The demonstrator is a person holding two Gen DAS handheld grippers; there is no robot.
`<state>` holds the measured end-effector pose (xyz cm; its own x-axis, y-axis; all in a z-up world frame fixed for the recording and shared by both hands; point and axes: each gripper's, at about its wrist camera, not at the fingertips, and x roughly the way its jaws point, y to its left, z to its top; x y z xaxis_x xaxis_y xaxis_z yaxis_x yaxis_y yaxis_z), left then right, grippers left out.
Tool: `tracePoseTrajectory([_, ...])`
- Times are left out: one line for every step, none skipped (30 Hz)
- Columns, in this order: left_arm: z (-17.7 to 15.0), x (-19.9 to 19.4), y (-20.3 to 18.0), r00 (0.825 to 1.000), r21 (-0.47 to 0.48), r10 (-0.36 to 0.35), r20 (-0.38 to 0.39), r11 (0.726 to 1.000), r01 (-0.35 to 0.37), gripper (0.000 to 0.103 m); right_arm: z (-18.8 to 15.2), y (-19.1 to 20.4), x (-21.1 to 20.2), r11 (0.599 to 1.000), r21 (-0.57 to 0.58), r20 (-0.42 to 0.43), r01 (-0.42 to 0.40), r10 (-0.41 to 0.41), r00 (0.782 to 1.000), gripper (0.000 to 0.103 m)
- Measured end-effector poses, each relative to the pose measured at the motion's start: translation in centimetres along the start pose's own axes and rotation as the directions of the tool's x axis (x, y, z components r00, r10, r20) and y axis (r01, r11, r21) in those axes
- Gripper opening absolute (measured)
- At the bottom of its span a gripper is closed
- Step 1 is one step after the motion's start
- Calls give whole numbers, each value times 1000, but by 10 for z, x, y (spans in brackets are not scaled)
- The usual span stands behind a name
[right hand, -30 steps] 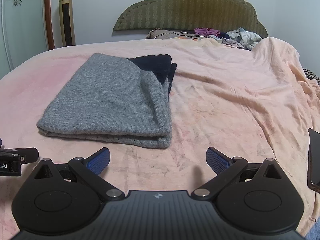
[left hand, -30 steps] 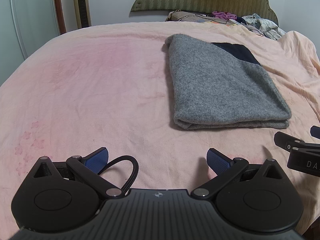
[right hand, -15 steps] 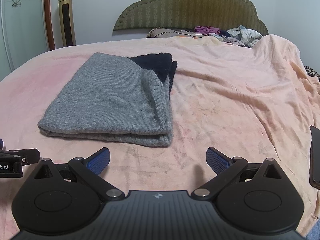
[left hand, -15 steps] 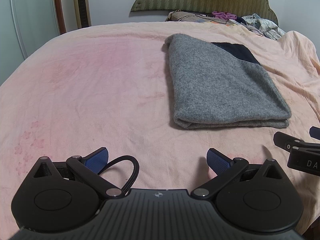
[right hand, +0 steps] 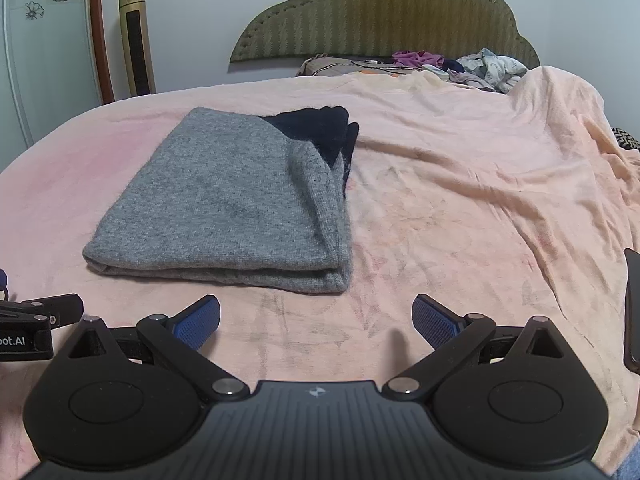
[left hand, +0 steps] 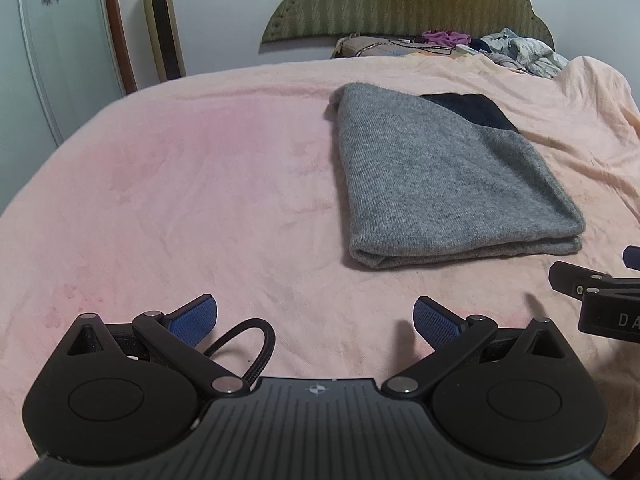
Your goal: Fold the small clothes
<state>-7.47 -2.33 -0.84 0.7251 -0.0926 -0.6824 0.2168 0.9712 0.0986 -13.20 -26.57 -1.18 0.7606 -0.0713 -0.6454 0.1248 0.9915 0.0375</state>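
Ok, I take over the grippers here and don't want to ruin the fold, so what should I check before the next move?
1. Left gripper open and holding nothing: ok.
2. Right gripper open and holding nothing: ok.
3. Grey knit garment lies folded flat on the pink blanket, layers stacked at the near edge: ok.
4. Both grippers short of the garment, not touching it: ok.
5. Dark part at the far end tucked in: not ok, it sticks out past the grey.
6. Whether another fold is needed: cannot tell.
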Motion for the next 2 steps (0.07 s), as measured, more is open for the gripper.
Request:
tracePoseTrajectory([0,0,1,1000,-3,-2,-2,1000,2,103,0,0,0,1000,3,0,-5,5,1000,103])
tracePoseTrajectory([1,1,2,1000,-7,-7,-8,1000,7,103,1,-1,-1,1000,7,1,-11,11,1000,103])
